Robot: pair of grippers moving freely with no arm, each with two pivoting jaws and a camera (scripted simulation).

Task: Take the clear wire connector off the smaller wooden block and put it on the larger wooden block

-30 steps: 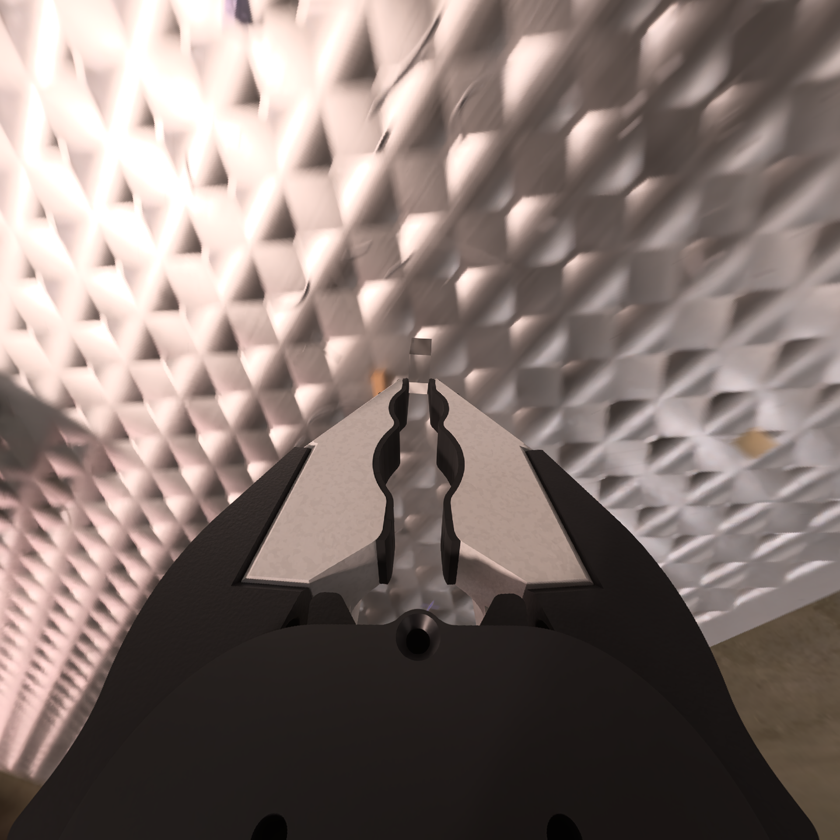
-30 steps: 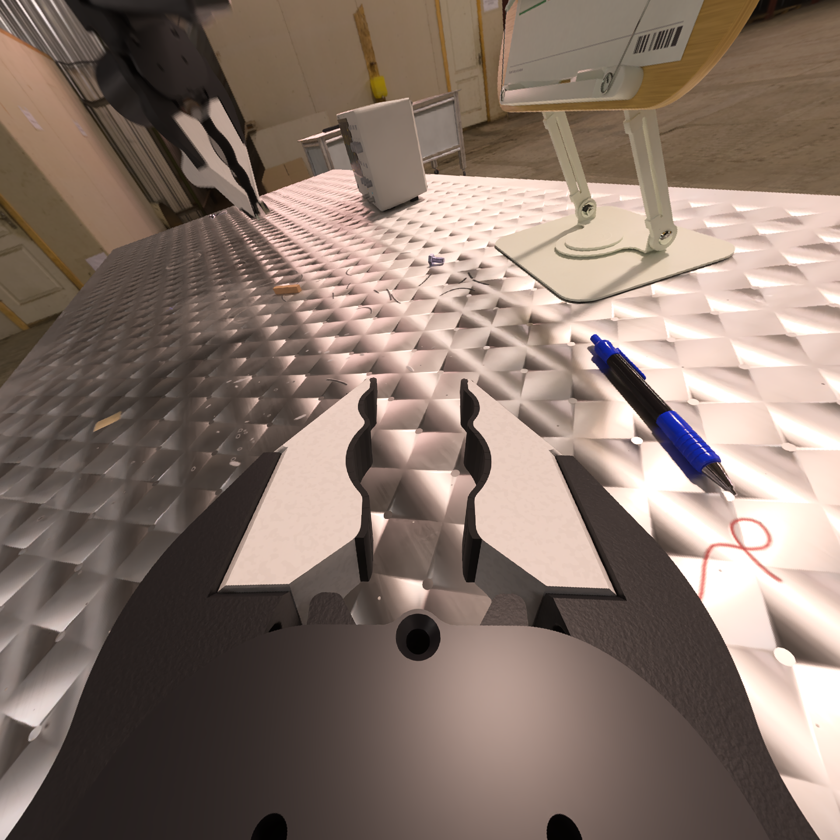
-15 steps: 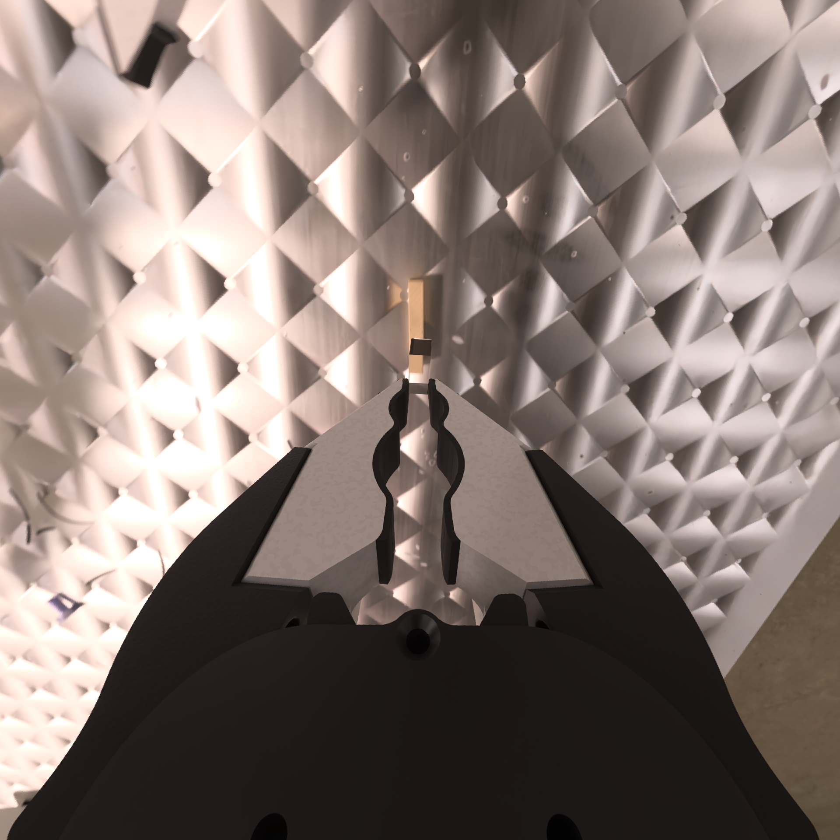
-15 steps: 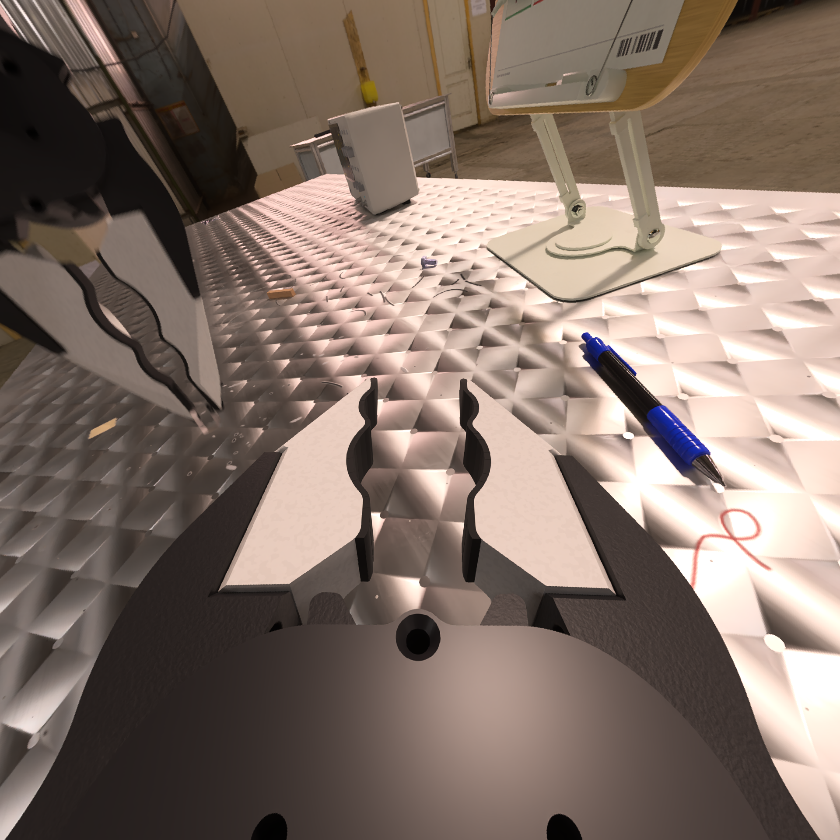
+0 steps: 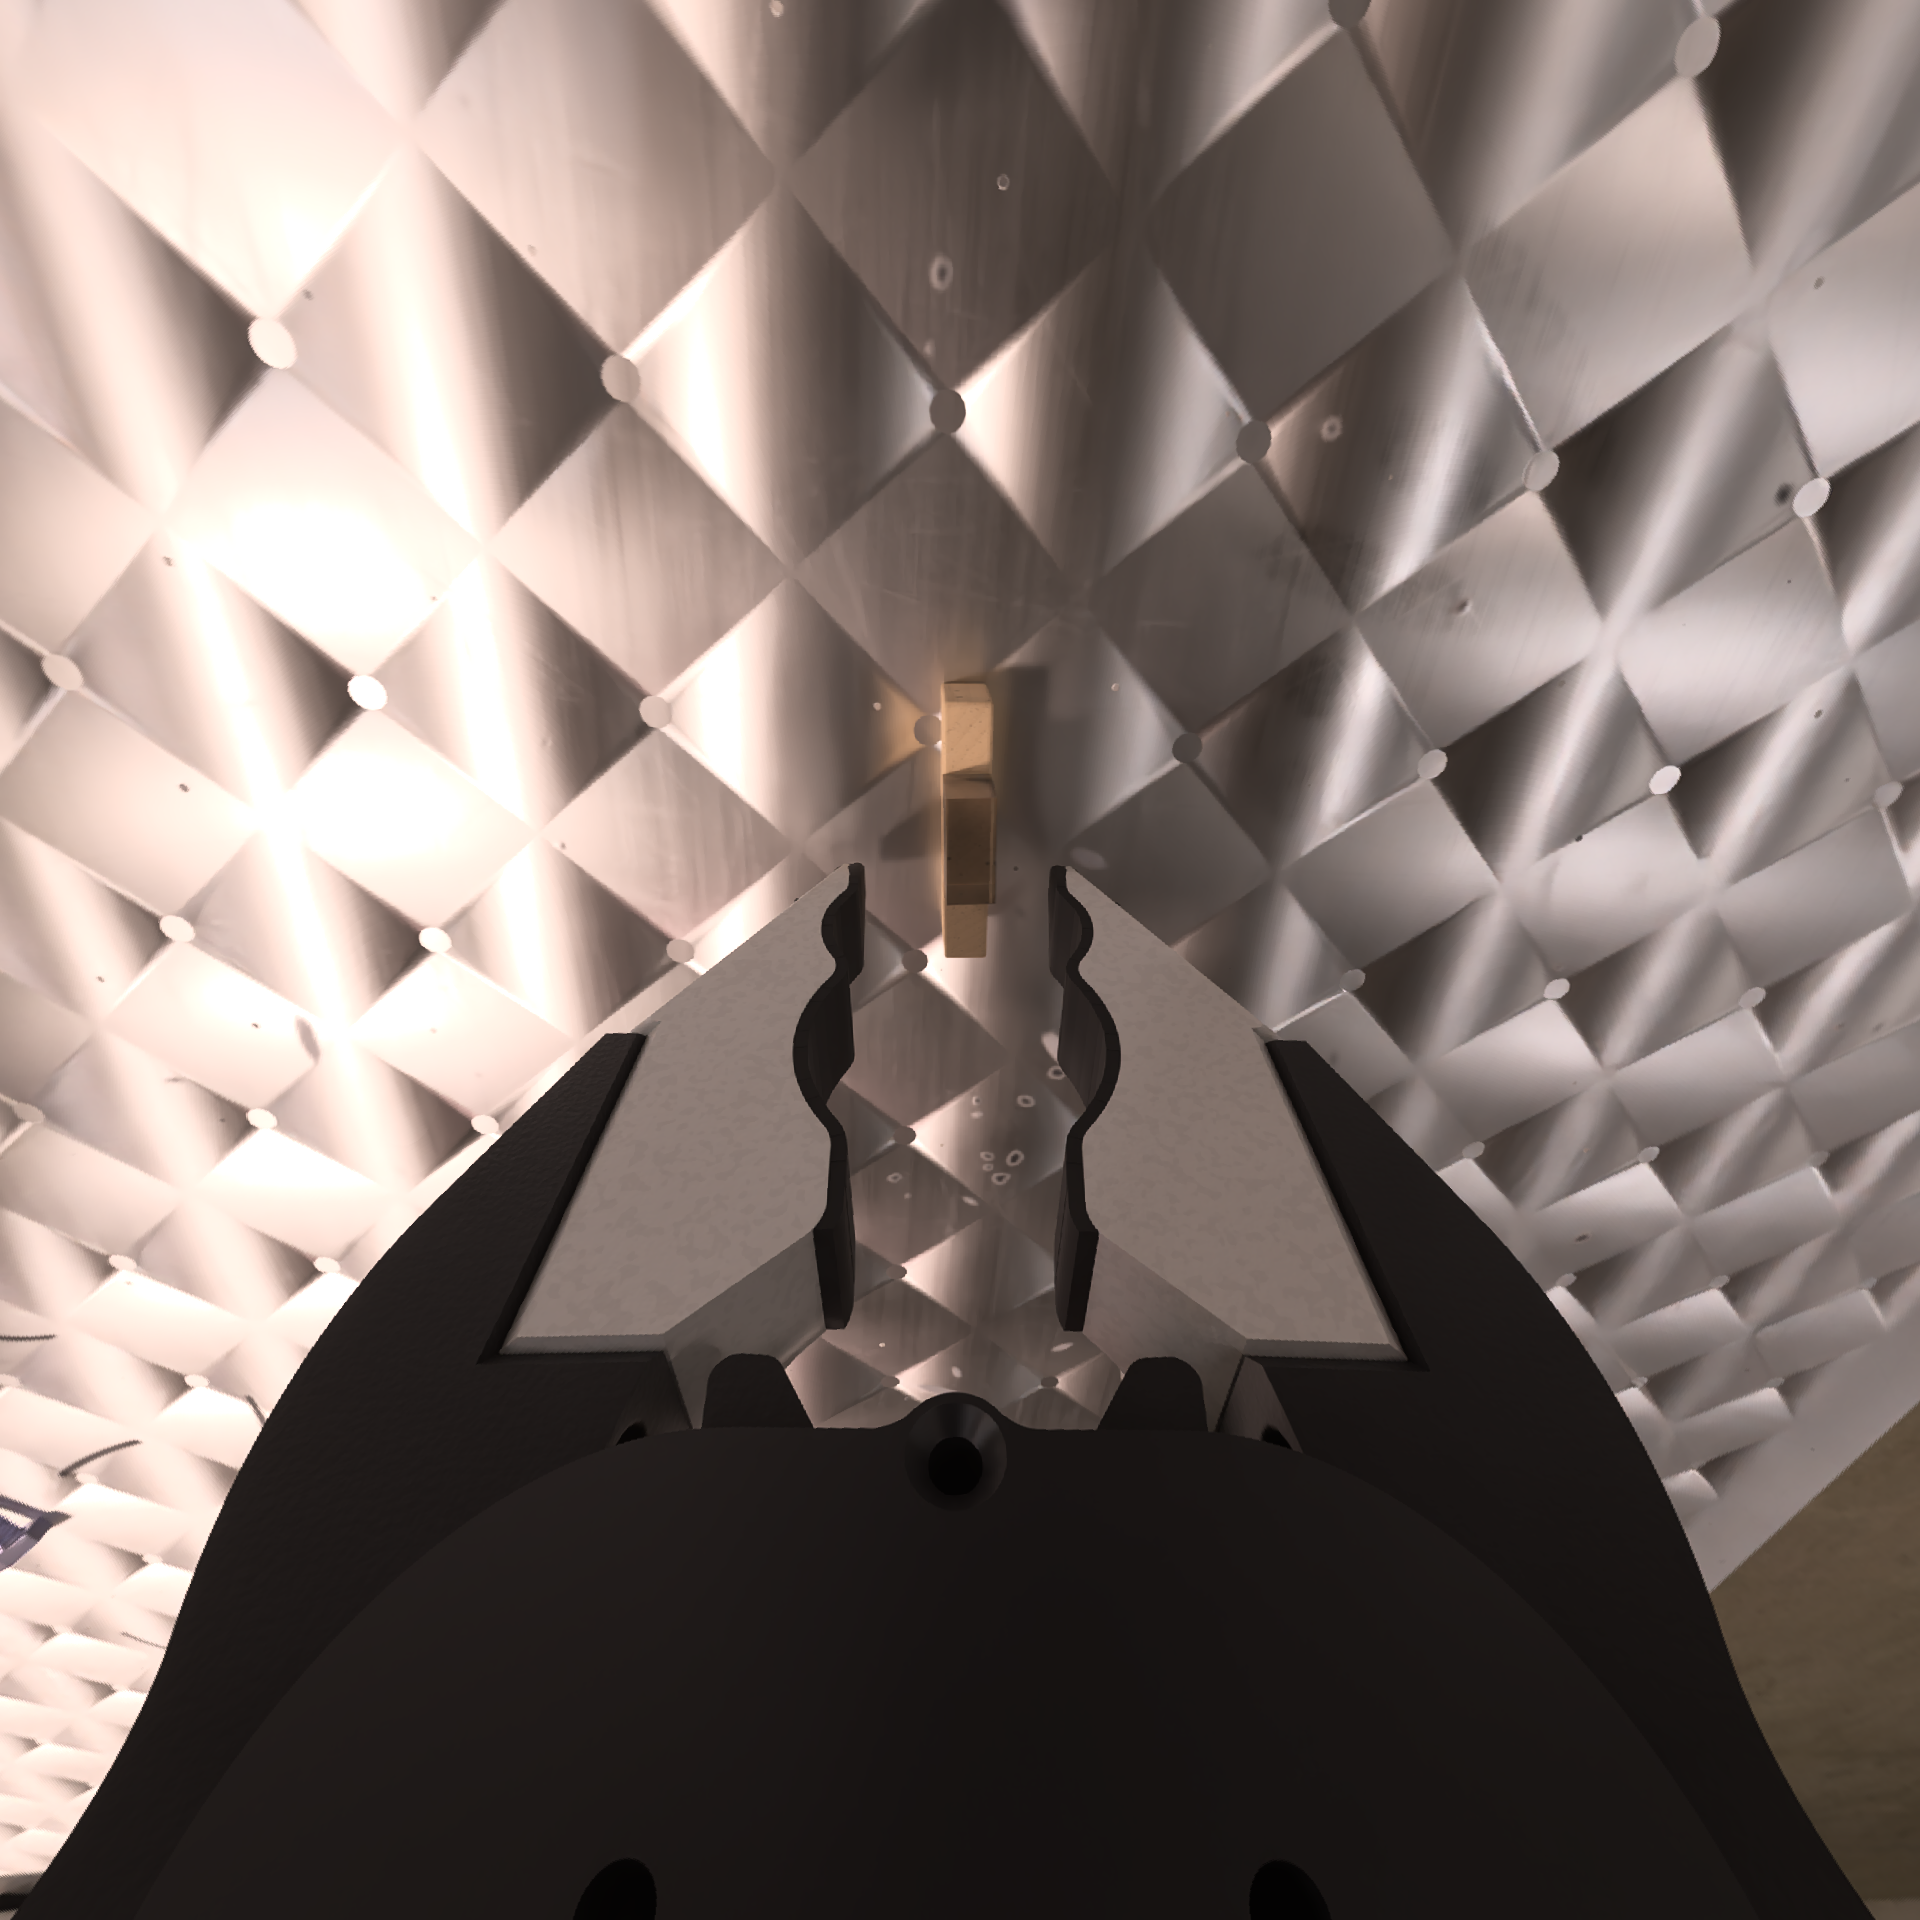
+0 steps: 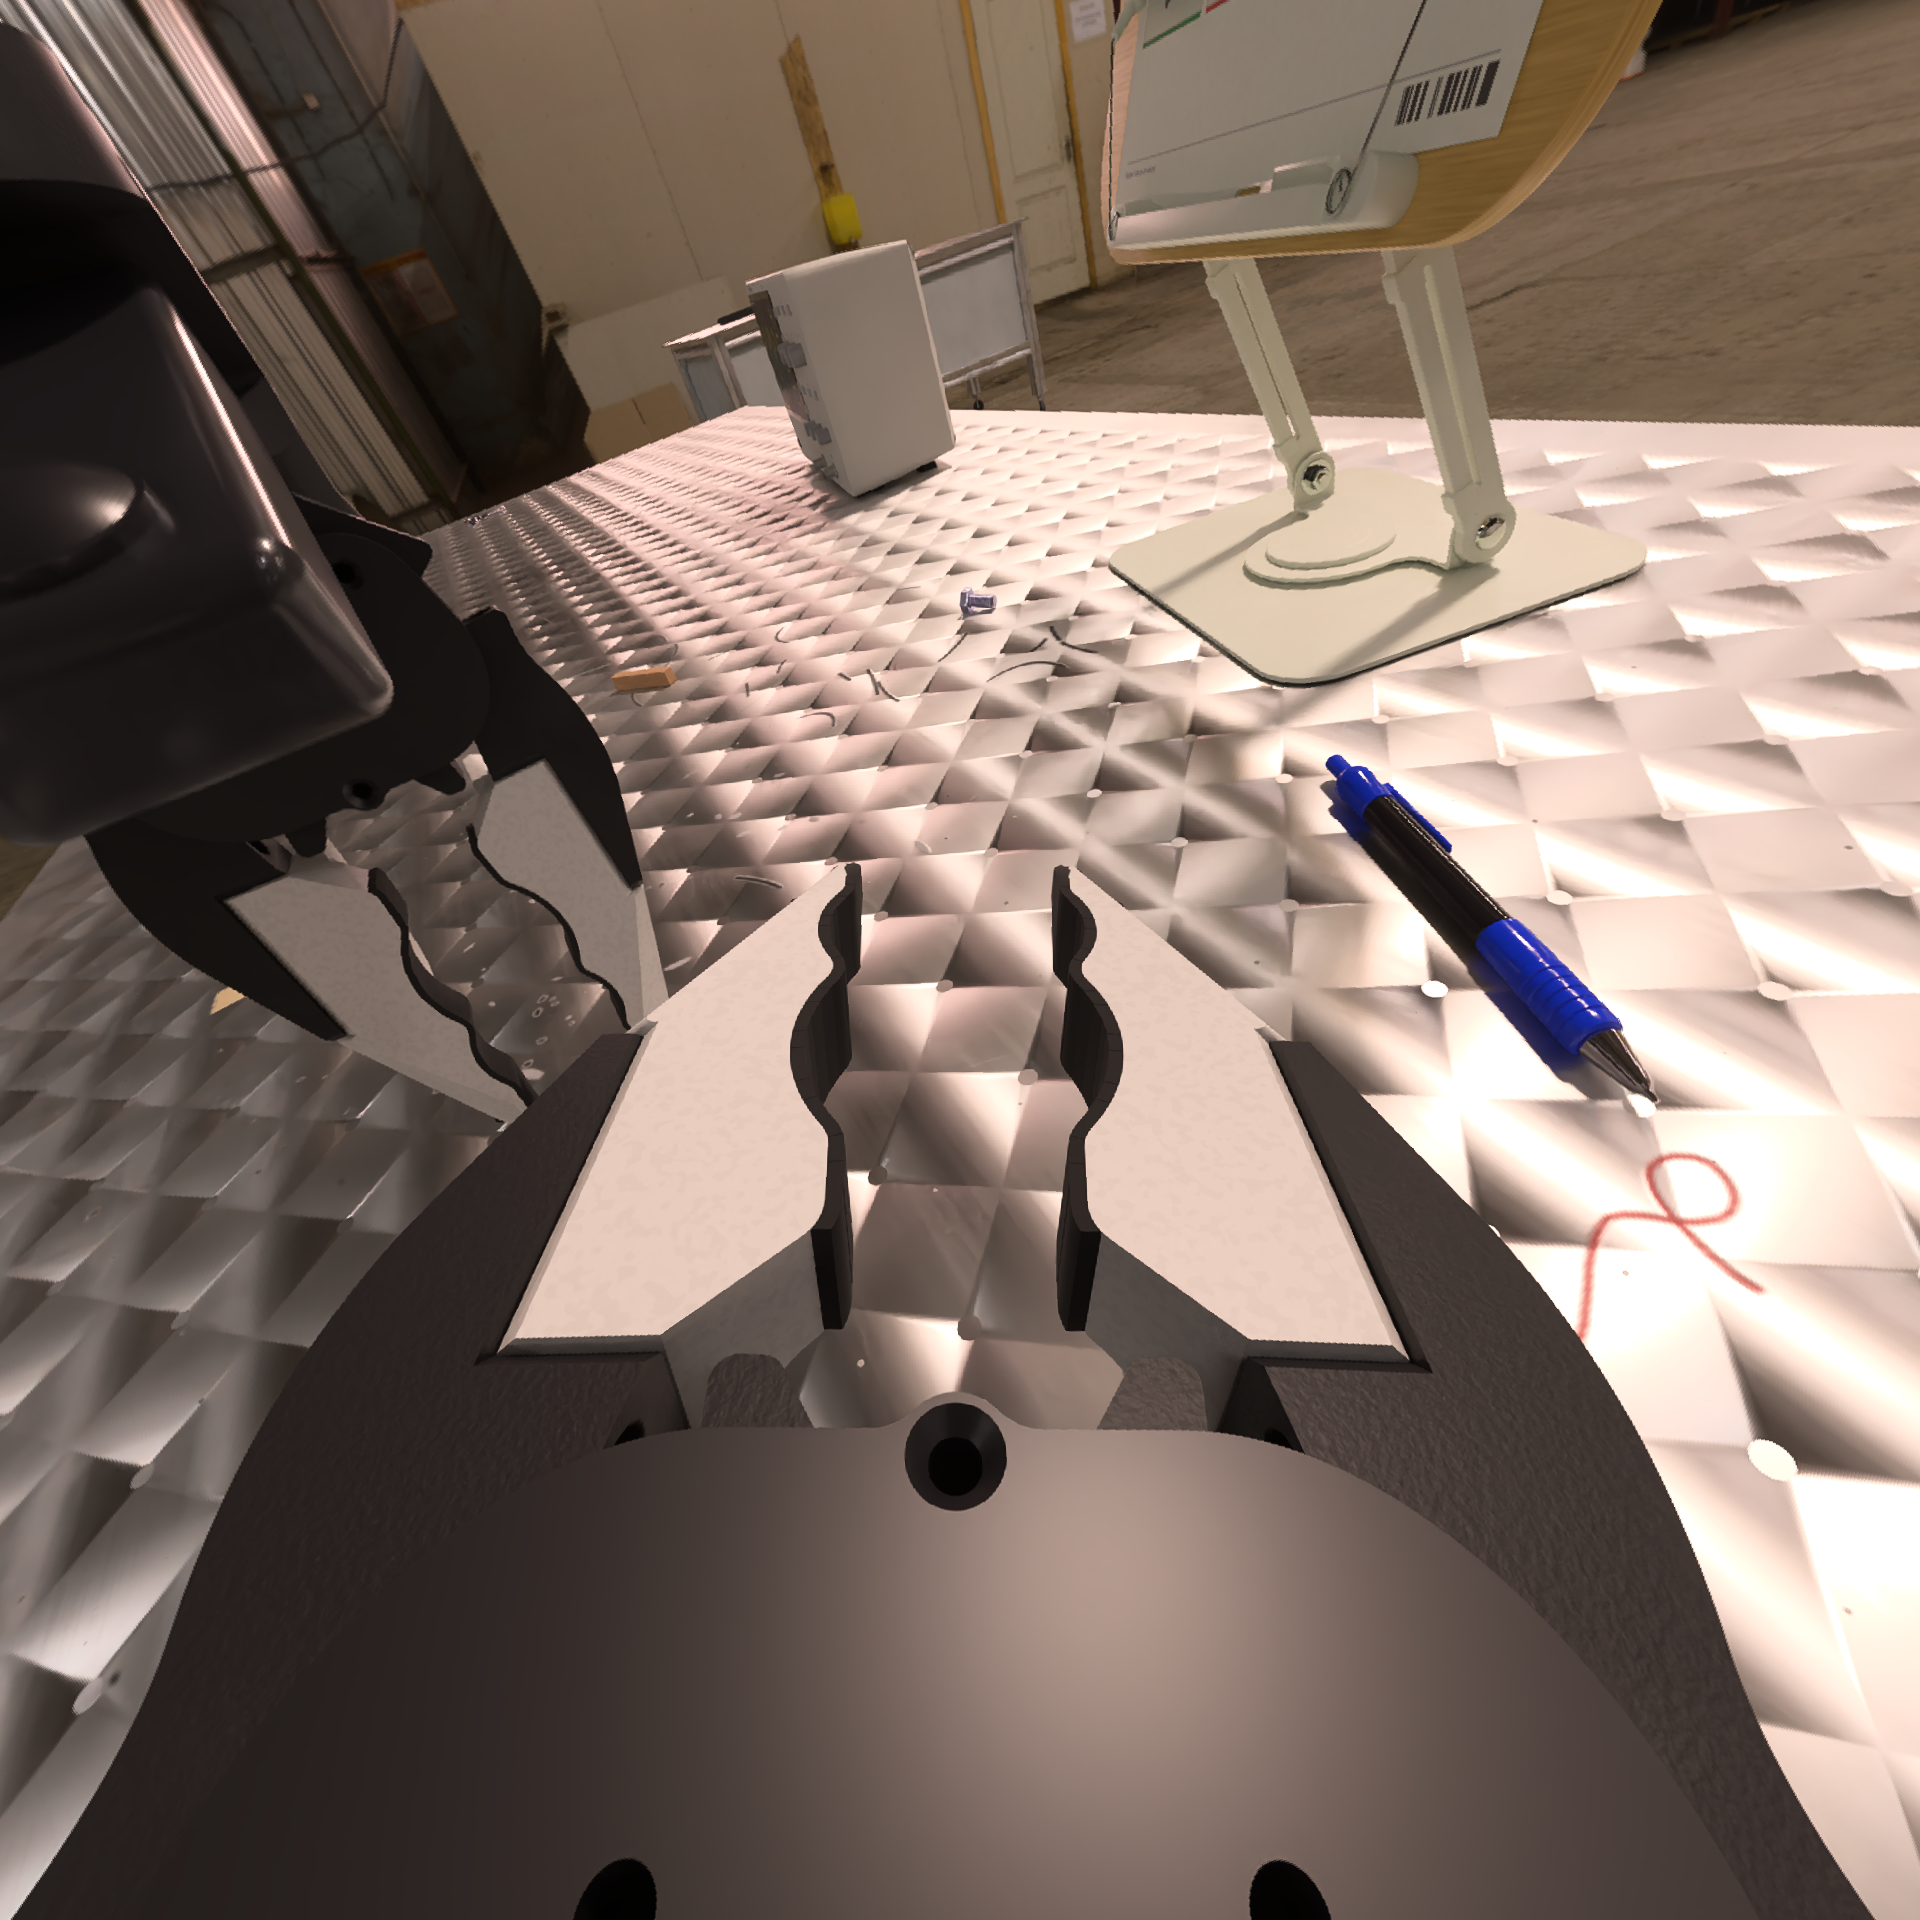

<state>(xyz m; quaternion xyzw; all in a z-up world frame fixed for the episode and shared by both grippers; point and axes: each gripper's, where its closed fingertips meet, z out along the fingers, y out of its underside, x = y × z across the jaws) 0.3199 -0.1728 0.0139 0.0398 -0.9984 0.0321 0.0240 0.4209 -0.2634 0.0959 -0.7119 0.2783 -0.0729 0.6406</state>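
Note:
In the left wrist view a long pale wooden block (image 5: 966, 727) lies on the metal table. The clear wire connector (image 5: 968, 844) rests on the block's near half, as a darker see-through patch. My left gripper (image 5: 956, 878) is open and empty just above it, one jaw on each side of the block's near end. It also shows in the right wrist view (image 6: 561, 1044), pointing down at the table. A smaller wooden block (image 6: 642, 678) lies farther back. My right gripper (image 6: 955, 878) is open and empty above the table.
A blue pen (image 6: 1486, 925) and a red string (image 6: 1662, 1216) lie to the right. A monitor stand (image 6: 1371, 582) and a white box (image 6: 862, 364) stand at the back. Wire scraps (image 6: 883, 681) and a small bluish part (image 6: 977, 601) lie mid-table. The table edge (image 5: 1621, 1507) runs at lower right.
My left gripper came down closer to the table and opened. The connector it held at its tips now lies on the long block. The right gripper has barely moved.

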